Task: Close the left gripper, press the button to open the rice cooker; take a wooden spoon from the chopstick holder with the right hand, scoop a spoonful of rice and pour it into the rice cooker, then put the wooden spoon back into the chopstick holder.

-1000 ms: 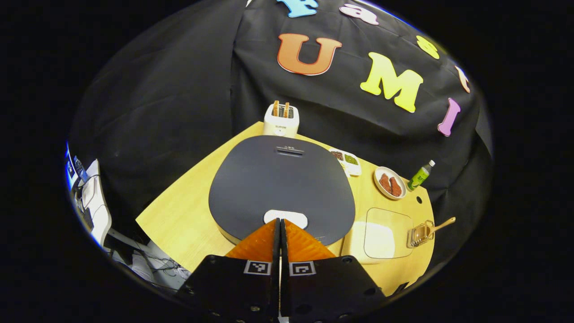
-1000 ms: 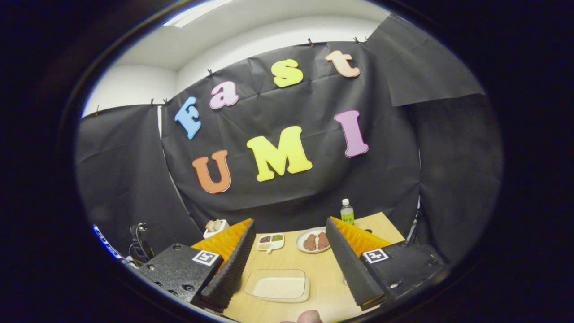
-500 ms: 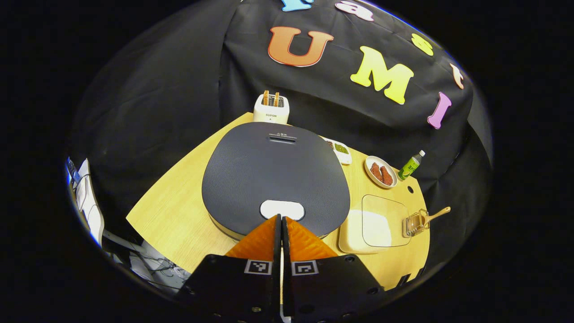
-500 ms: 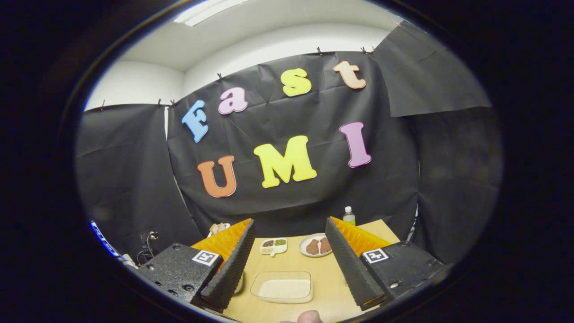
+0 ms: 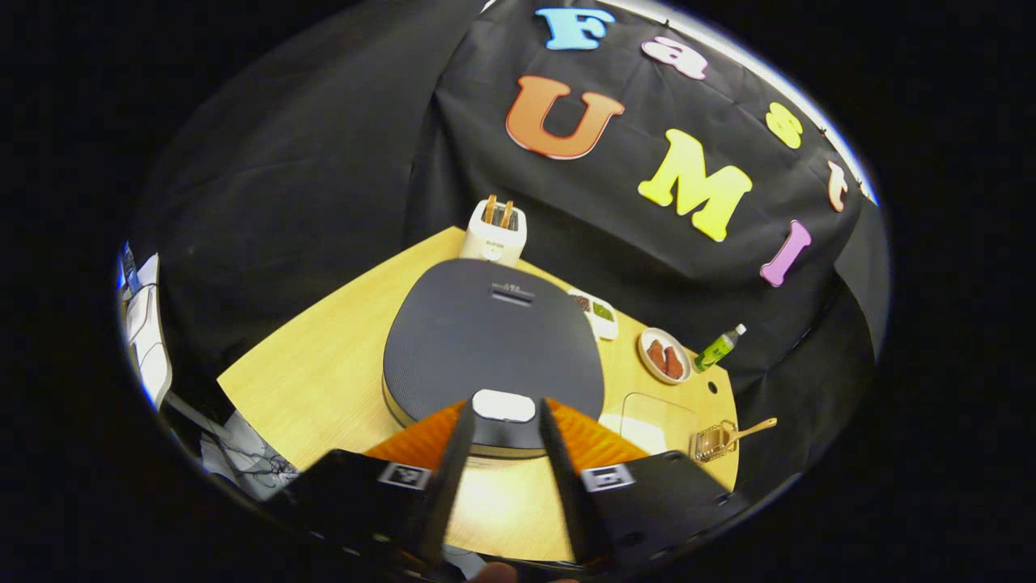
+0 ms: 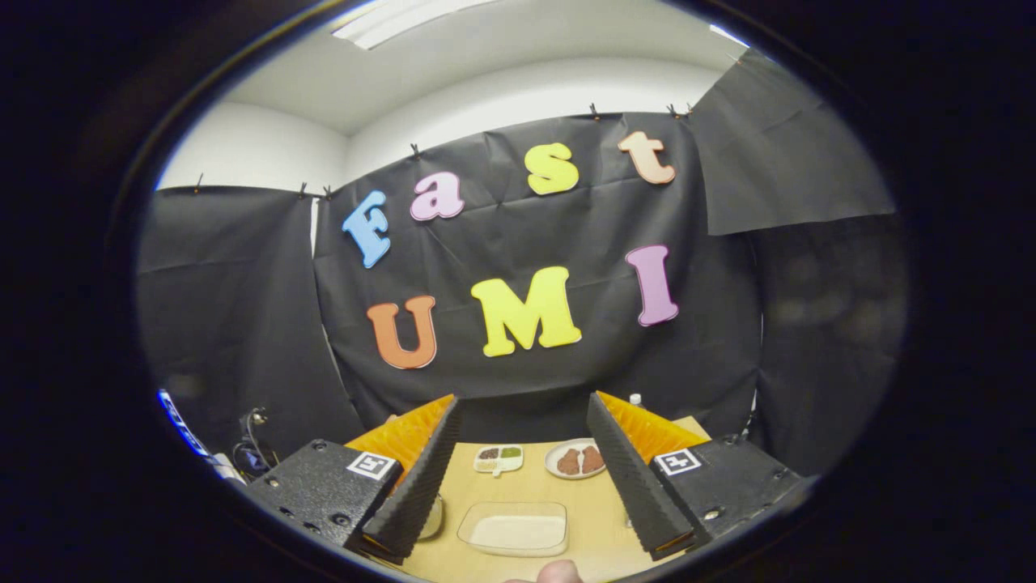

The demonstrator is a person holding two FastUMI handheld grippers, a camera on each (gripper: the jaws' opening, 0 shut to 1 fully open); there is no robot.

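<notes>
Left gripper view: left hand-held gripper (image 5: 503, 417) at 6 o'clock, fingers parted with a clear gap, holding nothing; the tips sit either side of the white button (image 5: 503, 405) at the front edge of the rice cooker (image 5: 494, 344), contact cannot be told. Cooker lid dark, flat, closed, at centre on the wooden bench (image 5: 324, 380). White toaster (image 5: 494, 231) at 12 o'clock just behind the cooker, two slices upright in it. From 1 to 3 o'clock of the cooker: small divided dish (image 5: 597, 312), round plate (image 5: 664, 356) with two brown pieces, green bottle (image 5: 717, 348) at the bench edge. Clear rice container (image 5: 655, 417) at 4 o'clock; just beside it the wire chopstick holder (image 5: 711, 442) with the wooden spoon (image 5: 749, 427), handle leaning out to the right. Right gripper view: right hand-held gripper (image 6: 518, 441) raised above the bench, fingers wide apart, empty. Between them lie the rice container (image 6: 513, 529) near 6 o'clock, and farther off the divided dish (image 6: 498, 458) and plate (image 6: 576, 459). A fingertip (image 6: 558, 572) shows at the bottom edge.
</notes>
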